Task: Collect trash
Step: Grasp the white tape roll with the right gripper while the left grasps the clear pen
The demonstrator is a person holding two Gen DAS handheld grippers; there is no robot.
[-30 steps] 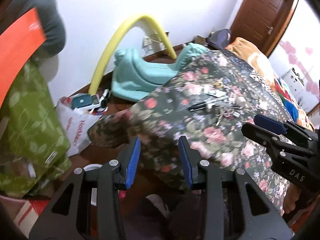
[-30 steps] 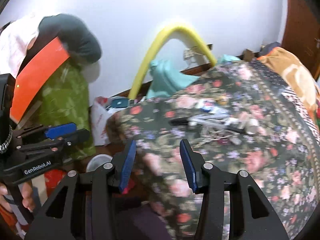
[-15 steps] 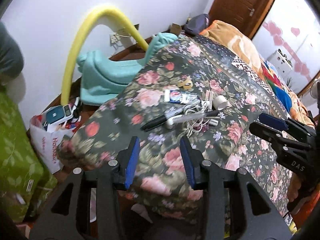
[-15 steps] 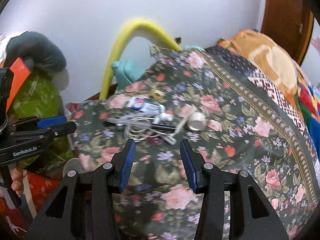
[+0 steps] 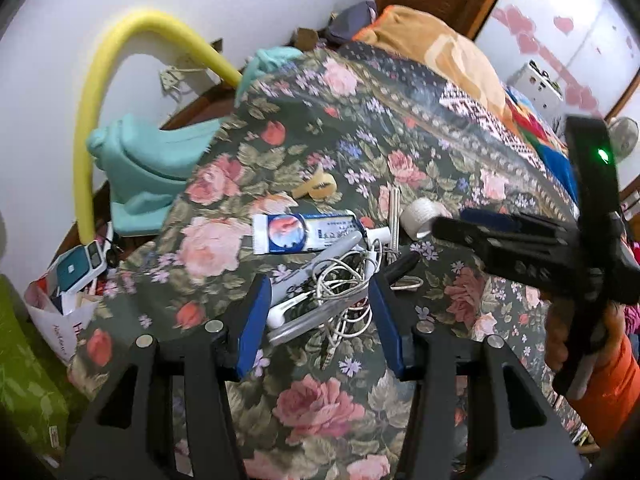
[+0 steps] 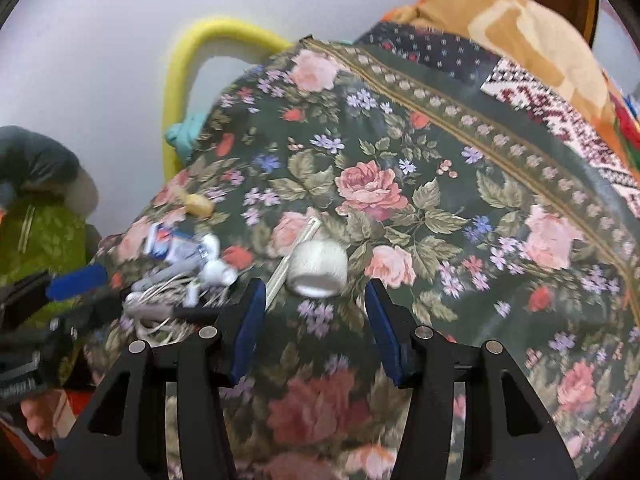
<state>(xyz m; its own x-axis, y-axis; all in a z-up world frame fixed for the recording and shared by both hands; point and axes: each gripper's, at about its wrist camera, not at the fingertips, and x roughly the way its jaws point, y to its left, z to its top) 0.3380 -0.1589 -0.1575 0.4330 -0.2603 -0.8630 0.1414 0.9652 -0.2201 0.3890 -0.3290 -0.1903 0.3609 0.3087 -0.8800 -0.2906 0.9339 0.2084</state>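
Trash (image 5: 320, 268) lies heaped mid-frame on the bed (image 5: 420, 152), so both tongs, left (image 5: 320, 308) and right (image 6: 316, 308), have just been opening, empty, aimed down for picking.

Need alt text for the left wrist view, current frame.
The left gripper, fingers open and holding nothing, hangs over a tangle of white cable on a floral bedspread. A toothpaste tube and a white tape roll lie just beyond; the right gripper enters from the right.
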